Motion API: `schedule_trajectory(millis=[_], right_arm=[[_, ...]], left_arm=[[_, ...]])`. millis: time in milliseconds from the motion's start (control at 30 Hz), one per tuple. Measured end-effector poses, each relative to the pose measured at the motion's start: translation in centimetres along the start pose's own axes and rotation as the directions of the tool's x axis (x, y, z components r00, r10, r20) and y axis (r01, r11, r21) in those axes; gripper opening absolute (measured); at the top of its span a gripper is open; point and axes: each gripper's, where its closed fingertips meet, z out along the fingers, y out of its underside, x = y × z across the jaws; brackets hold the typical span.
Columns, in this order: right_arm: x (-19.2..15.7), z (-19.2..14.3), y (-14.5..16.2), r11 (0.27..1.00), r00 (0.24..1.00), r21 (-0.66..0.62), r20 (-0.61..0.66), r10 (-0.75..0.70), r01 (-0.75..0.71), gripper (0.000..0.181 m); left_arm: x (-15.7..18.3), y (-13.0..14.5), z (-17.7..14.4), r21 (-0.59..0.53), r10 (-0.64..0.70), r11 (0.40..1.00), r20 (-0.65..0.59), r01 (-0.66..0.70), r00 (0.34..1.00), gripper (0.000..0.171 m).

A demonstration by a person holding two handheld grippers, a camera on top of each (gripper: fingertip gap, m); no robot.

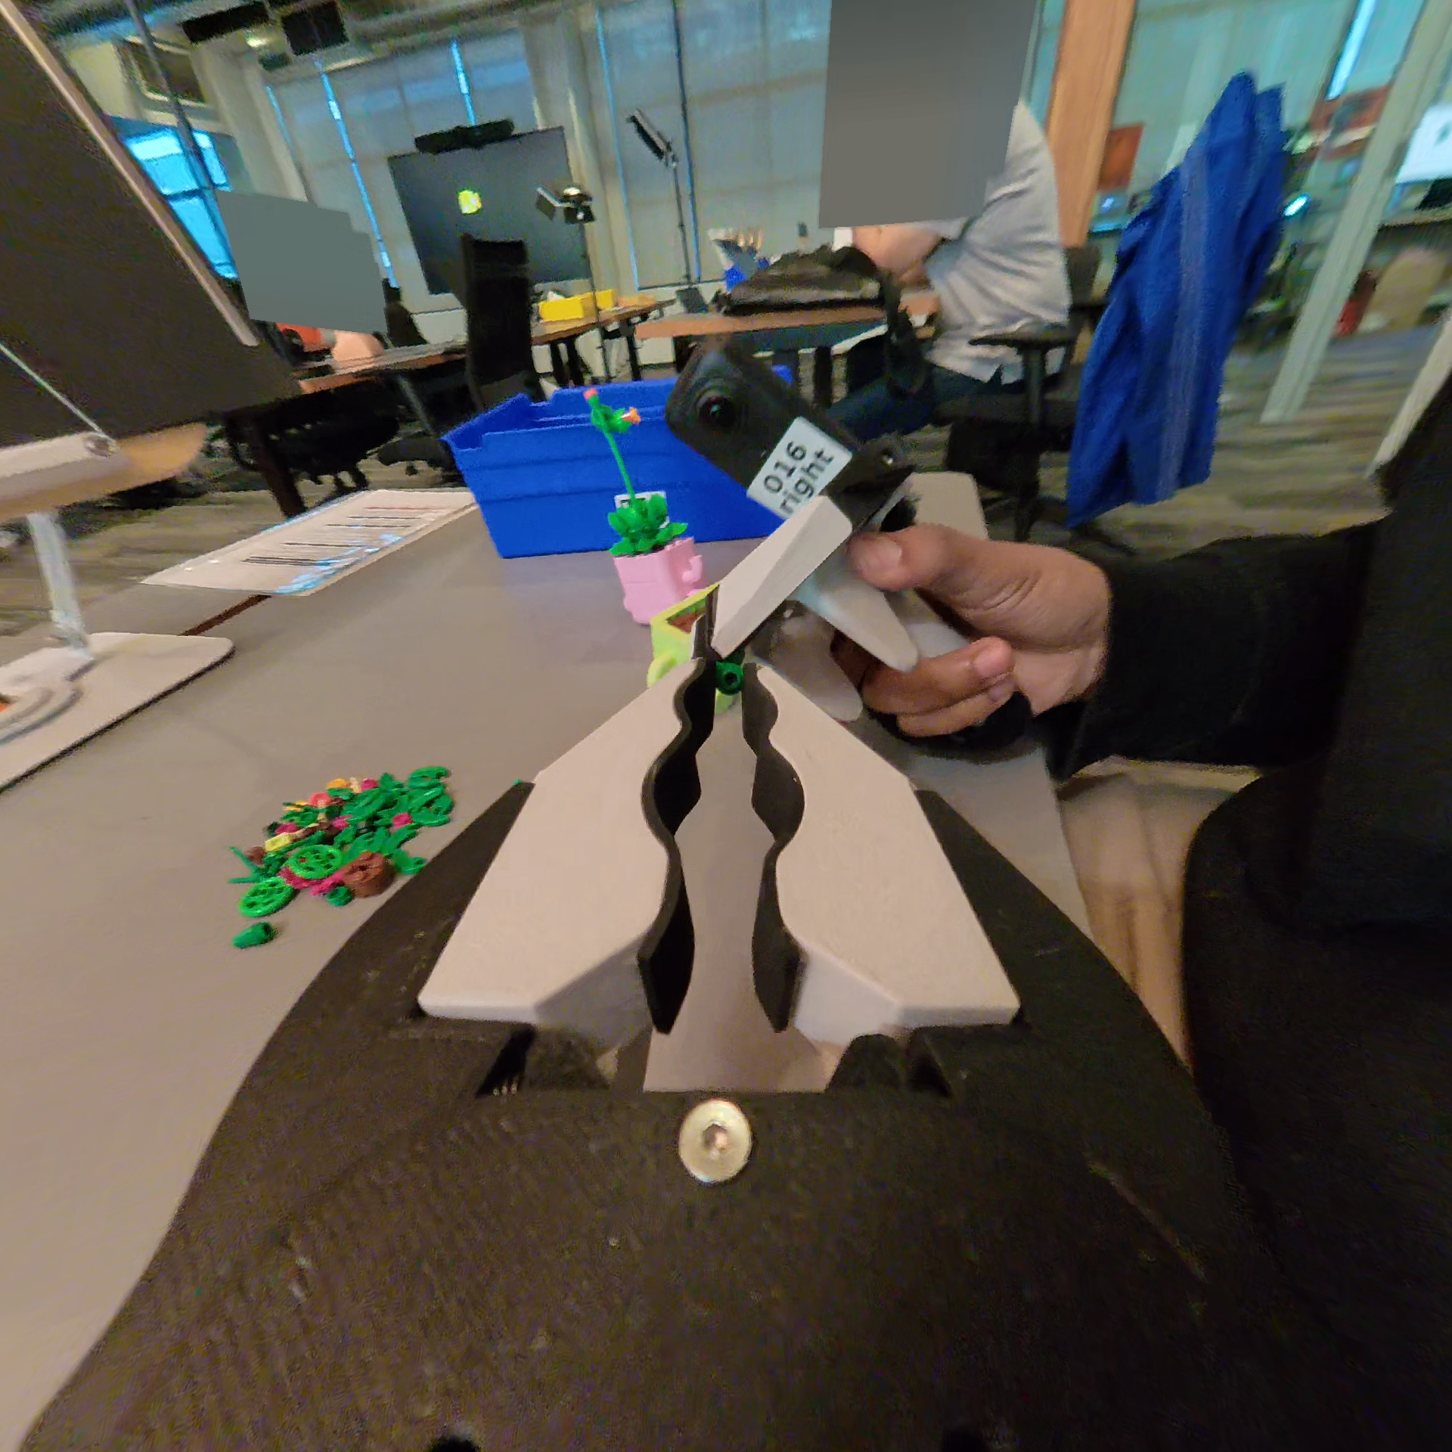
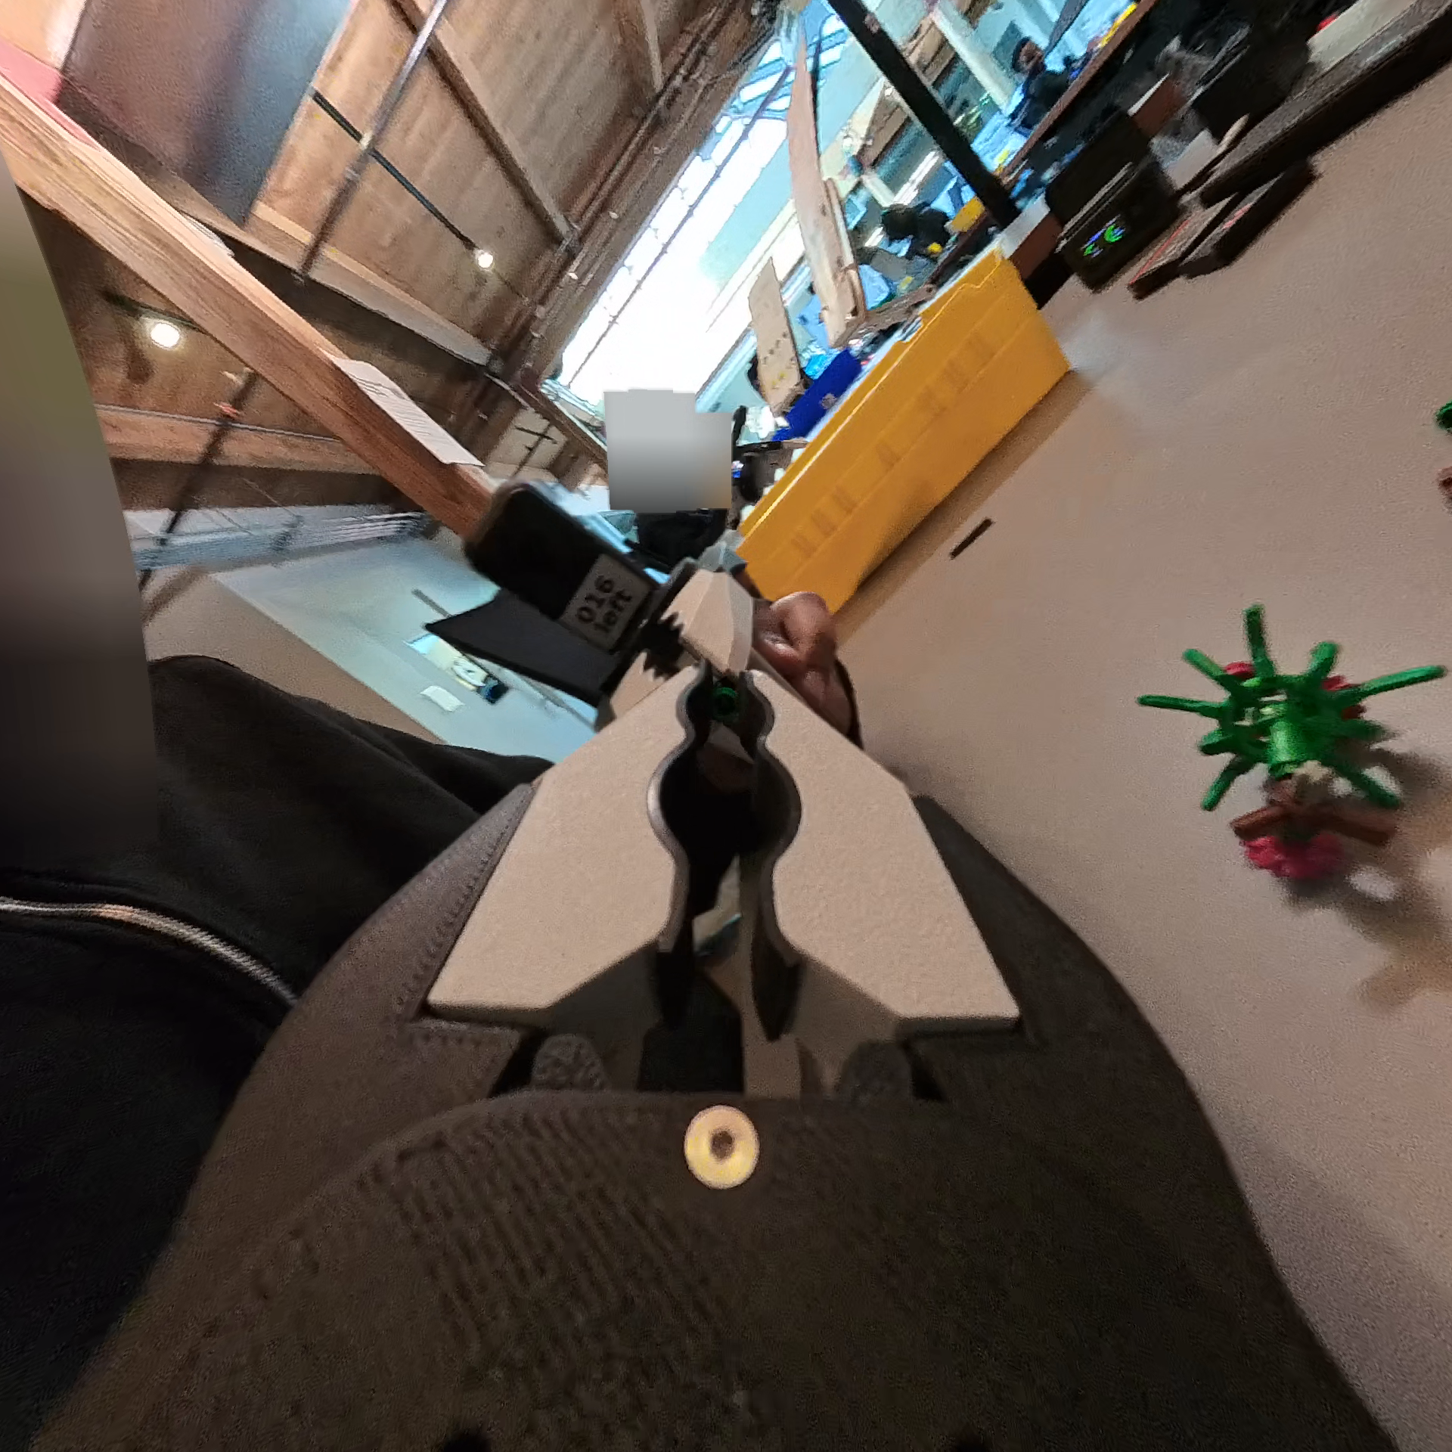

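Grey table in open office | left gripper and right gripper both pinch one tiny green toy-brick piece by fingertips, mid-air | piece looks light, rigid, slippery; grip its stud end | loose green brick pile nearby

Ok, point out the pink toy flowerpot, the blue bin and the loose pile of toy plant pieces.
pink toy flowerpot (image 1: 656,577): left wrist view, on its pink side wall.
blue bin (image 1: 542,487): left wrist view, on its front wall.
pile of toy plant pieces (image 1: 346,841): left wrist view, on the green pieces mid-pile.

right tongs pinch a small green piece, tip to tip with the left tongs.
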Motion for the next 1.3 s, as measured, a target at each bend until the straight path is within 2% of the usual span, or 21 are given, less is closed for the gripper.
schedule_trajectory(millis=[133, 233, 367, 400, 500, 700, 833, 967, 1200, 1300], right_arm=[[-1.1, 0.1, 0.1, 0.997, 0.994, -0.023, 0.085, 0.070, -0.068, 0.004], [-1.1, 0.1, 0.4, 0.993, 0.988, -0.046, 0.105, 0.117, -0.113, 0.004], [0.3, 0.0, 0.3, 0.999, 1.000, -0.038, -0.026, -0.015, 0.014, 0.007], [0.3, -0.3, -0.1, 0.999, 0.998, -0.023, -0.040, -0.041, 0.040, 0.016], [0.4, -0.8, -0.2, 0.997, 0.996, -0.027, -0.057, -0.075, 0.074, 0.020], [0.3, -0.1, 0.7, 0.992, 0.993, -0.070, -0.053, -0.106, 0.102, 0.004], [-0.2, -0.2, 0.4, 0.988, 0.988, -0.062, -0.062, -0.142, 0.139, 0.004], [-0.6, -0.3, -0.2, 0.994, 0.993, -0.010, -0.055, -0.105, 0.104, 0.003], [-1.4, -0.3, -0.5, 0.983, 0.978, -0.018, -0.103, -0.183, 0.182, 0.002], [-1.6, -0.3, -0.6, 0.986, 0.983, -0.019, -0.081, -0.164, 0.163, 0.003]], left_arm=[[0.7, -0.9, -0.4, 0.050, -0.166, 0.984, -0.134, 0.174, 0.977, 0.002], [0.9, -0.9, -0.5, 0.049, -0.235, 0.967, -0.190, 0.248, 0.953, 0.001], [0.2, 0.5, -0.3, -0.002, -0.148, 0.989, -0.110, 0.149, 0.983, 0.001], [0.0, 0.5, -0.4, -0.001, -0.122, 0.992, -0.086, 0.123, 0.989, 0.002], [-0.1, 0.6, -0.2, -0.009, -0.055, 0.998, -0.038, 0.055, 0.998, 0.001], [-0.1, 0.4, -0.1, 0.001, -0.024, 1.000, -0.010, 0.024, 1.000, 0.002], [0.0, -0.1, -0.1, 0.019, -0.042, 0.999, -0.014, 0.042, 0.999, 0.002], [-0.1, -0.6, 0.0, 0.036, -0.092, 0.995, -0.018, 0.092, 0.996, 0.002], [0.3, -1.5, -0.1, 0.085, -0.227, 0.968, -0.101, 0.236, 0.969, 0.002], [0.3, -1.8, -0.1, 0.102, -0.327, 0.933, -0.166, 0.346, 0.930, 0.001]])
